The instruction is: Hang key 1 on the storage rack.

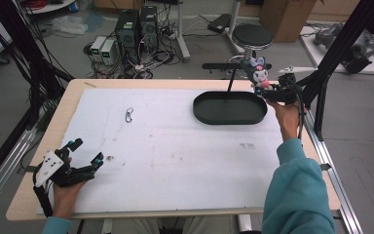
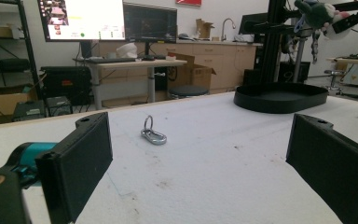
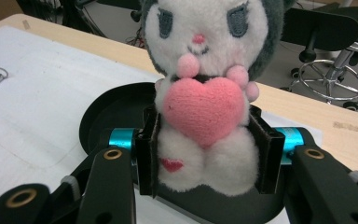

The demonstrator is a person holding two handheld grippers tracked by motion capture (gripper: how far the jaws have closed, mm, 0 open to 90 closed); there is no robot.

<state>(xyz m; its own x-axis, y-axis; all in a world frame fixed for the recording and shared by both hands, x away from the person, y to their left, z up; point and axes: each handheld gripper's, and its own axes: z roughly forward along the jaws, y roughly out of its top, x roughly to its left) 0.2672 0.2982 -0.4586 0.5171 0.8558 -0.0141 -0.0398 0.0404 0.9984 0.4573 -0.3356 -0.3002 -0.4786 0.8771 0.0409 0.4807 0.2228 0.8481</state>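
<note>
A plush toy point(image 3: 205, 93) with a white face, dark grey hood and pink heart is squeezed between the jaws of my right gripper point(image 3: 204, 154). In the high view that plush toy point(image 1: 258, 73) hangs above the right end of the black oval tray point(image 1: 230, 108), with my right gripper point(image 1: 272, 91) just right of the tray's rim. A small metal carabiner point(image 1: 129, 115) lies on the white mat to the tray's left. My left gripper point(image 1: 84, 152) rests open near the front left edge. Its view looks toward the carabiner point(image 2: 153, 134) and the tray point(image 2: 282, 97).
The white foam mat point(image 1: 175, 151) covers most of the wooden table point(image 1: 85, 84). A black frame post point(image 1: 338, 44) rises at the right edge beside my right hand. A stool point(image 1: 252, 36), computers and cables stand on the floor beyond the table.
</note>
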